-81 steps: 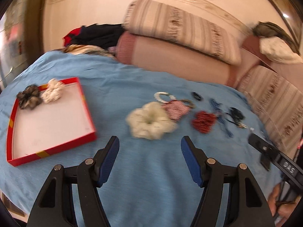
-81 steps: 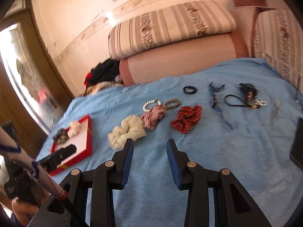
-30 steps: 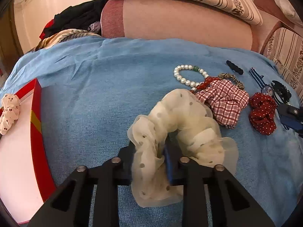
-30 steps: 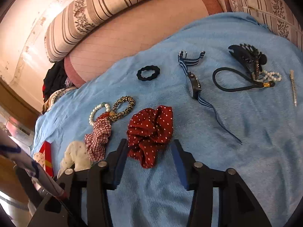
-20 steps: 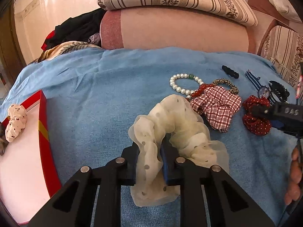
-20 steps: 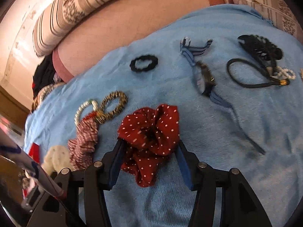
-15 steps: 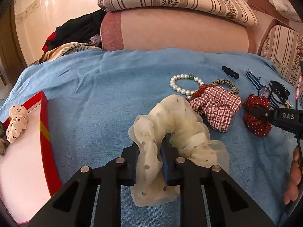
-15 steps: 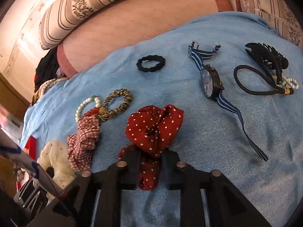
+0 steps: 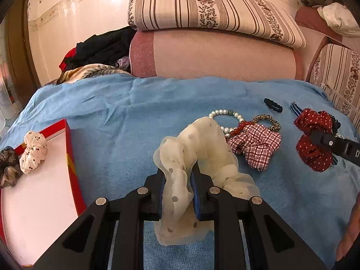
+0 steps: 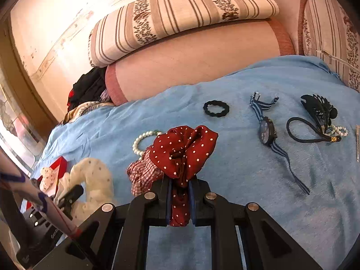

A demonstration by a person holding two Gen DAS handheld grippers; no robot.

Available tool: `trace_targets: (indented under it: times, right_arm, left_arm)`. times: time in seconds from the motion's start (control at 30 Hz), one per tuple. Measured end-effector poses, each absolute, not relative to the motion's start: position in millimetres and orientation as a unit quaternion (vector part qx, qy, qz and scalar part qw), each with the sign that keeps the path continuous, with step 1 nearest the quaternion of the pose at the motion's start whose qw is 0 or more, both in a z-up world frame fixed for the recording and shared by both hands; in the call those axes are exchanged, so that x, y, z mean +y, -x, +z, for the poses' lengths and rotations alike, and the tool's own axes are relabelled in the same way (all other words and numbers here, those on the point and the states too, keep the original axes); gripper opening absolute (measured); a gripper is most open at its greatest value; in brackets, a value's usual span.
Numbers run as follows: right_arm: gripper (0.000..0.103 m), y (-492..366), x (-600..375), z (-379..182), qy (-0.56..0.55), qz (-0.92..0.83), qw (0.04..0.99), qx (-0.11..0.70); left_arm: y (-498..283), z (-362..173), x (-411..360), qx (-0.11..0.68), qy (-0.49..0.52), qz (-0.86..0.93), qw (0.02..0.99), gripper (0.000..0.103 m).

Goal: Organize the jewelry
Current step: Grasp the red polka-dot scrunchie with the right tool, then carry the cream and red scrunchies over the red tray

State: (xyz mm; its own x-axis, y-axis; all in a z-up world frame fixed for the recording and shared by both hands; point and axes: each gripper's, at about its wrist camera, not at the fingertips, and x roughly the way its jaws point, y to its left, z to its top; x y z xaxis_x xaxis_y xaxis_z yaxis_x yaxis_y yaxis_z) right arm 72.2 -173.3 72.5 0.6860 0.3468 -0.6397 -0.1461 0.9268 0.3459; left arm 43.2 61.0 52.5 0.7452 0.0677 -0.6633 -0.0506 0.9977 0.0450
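Observation:
My left gripper (image 9: 177, 175) is shut on a cream dotted scrunchie (image 9: 202, 144), whose front part is lifted off the blue blanket (image 9: 135, 112). The right gripper (image 10: 180, 184) has its jaws closing, and its pads pinch a red polka-dot scrunchie (image 10: 182, 148) that is raised above the blanket. A red-rimmed box (image 9: 69, 139) lies at the left with a white cherry-print scrunchie (image 9: 32, 150) and a dark scrunchie (image 9: 7, 168) in it. A red plaid scrunchie (image 9: 256, 144), a pearl bracelet (image 9: 222, 112) and a leopard hair tie (image 9: 267, 119) lie between the two grippers.
On the blanket to the right lie a black hair tie (image 10: 216, 109), a striped-strap watch (image 10: 266, 132), a black hair claw (image 10: 317, 108) and a dark cord loop (image 10: 301, 130). Pink bolsters and striped pillows (image 9: 202, 6) line the back. A pile of clothes (image 9: 99, 47) lies at the back left.
The right gripper went from open around the red scrunchie to pinched on it and lifted it. The left gripper, still holding the cream scrunchie, rose a little.

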Motion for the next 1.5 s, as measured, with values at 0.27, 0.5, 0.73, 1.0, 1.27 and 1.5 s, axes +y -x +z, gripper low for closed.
trace_targets:
  times: [0.27, 0.5, 0.73, 1.0, 1.27, 1.5]
  right_arm:
    - [0.013, -63, -156, 77, -0.126, 0.167, 0.907, 0.364]
    - [0.013, -52, -140, 83, -0.107, 0.196, 0.908, 0.354]
    - [0.014, -43, -129, 85, -0.093, 0.215, 0.907, 0.35]
    - [0.014, -38, -123, 87, -0.084, 0.224, 0.908, 0.344]
    - [0.014, -34, -118, 86, -0.076, 0.23, 0.908, 0.343]
    - [0.014, -34, -118, 87, -0.073, 0.233, 0.908, 0.342]
  left_arm:
    - [-42, 53, 61, 0.354, -0.014, 0.035, 0.935, 0.019]
    - [-40, 54, 57, 0.345, -0.027, 0.039, 0.937, 0.019]
    - [-38, 57, 56, 0.339, -0.028, 0.042, 0.939, 0.019]
    - [-32, 61, 57, 0.33, -0.029, 0.044, 0.943, 0.019]
    - [-30, 62, 58, 0.327, -0.026, 0.048, 0.943, 0.019]
    - [-28, 66, 59, 0.325, -0.023, 0.051, 0.944, 0.019]
